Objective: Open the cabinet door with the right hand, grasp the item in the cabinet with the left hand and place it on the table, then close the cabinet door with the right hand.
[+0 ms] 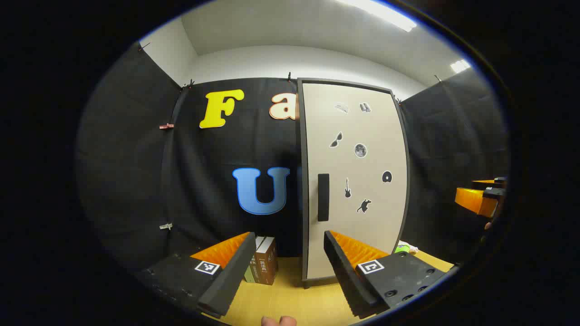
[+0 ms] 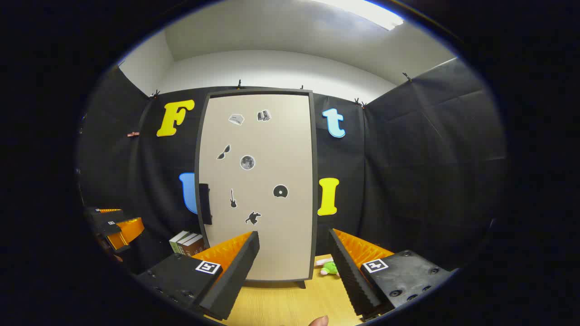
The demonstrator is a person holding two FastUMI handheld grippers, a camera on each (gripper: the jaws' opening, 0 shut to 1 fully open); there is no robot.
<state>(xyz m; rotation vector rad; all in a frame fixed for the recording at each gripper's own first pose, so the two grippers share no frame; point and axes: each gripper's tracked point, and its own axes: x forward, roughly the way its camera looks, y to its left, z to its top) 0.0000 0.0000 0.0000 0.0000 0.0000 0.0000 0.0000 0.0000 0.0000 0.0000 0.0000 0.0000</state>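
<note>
Left gripper view: your left gripper [image 1: 285,267] has jaws spread wide, nothing held, ribbed pads facing in. Cabinet door [image 1: 358,181] is flat, matte beige w/ dark frame, closed; tall dark handle [image 1: 323,197] on its left edge; 7 small stickers on the face. Item inside can't be seen. Books [image 1: 263,266], approx. 3, stand upright just left of cabinet on wood-grain table [image 1: 290,301]. Right gripper view: your right gripper [image 2: 293,267] likewise wide apart, empty, well short of door. Green plush toy [image 2: 330,268] lies at cabinet's right foot.

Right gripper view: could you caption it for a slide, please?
Open right gripper faces the closed cabinet door above the table.
</note>
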